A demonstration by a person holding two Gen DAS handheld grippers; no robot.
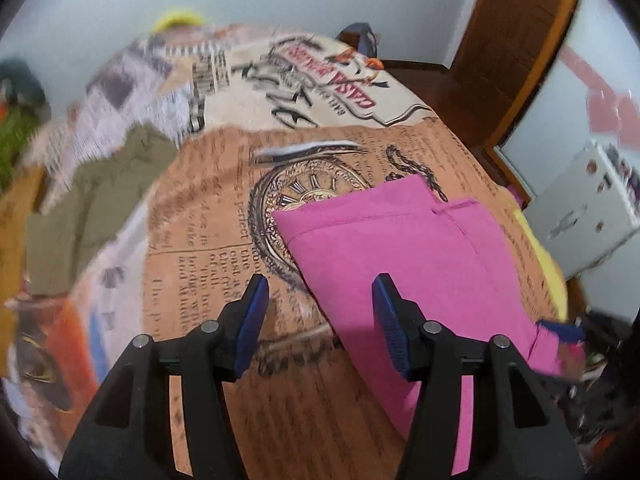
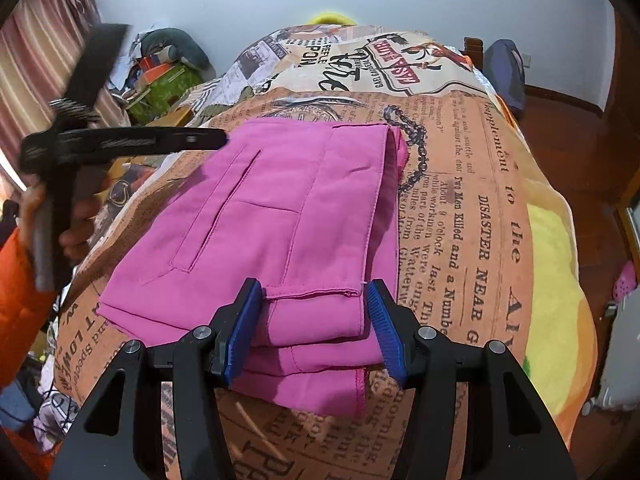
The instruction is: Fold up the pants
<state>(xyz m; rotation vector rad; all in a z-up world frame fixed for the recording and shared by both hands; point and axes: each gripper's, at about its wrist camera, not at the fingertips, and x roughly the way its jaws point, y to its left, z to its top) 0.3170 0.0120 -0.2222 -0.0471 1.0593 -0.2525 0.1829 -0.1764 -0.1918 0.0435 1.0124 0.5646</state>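
Note:
Pink pants (image 2: 280,216) lie folded in several layers on a bed with a newspaper-print cover (image 2: 460,208). My right gripper (image 2: 314,316) is open and empty, its blue pads either side of the near folded edge, just above the cloth. My left gripper (image 1: 320,320) is open and empty, hovering over the cover at the left edge of the pink pants (image 1: 400,248). It also shows in the right wrist view (image 2: 120,140), raised at the pants' far left side, held by a hand in an orange sleeve.
An olive green garment (image 1: 100,200) lies on the bed's left part. A dark bag (image 2: 508,72) sits at the far right bed corner. A white box (image 1: 580,216) stands on the floor at the right. Clutter (image 2: 168,76) is piled at the far left.

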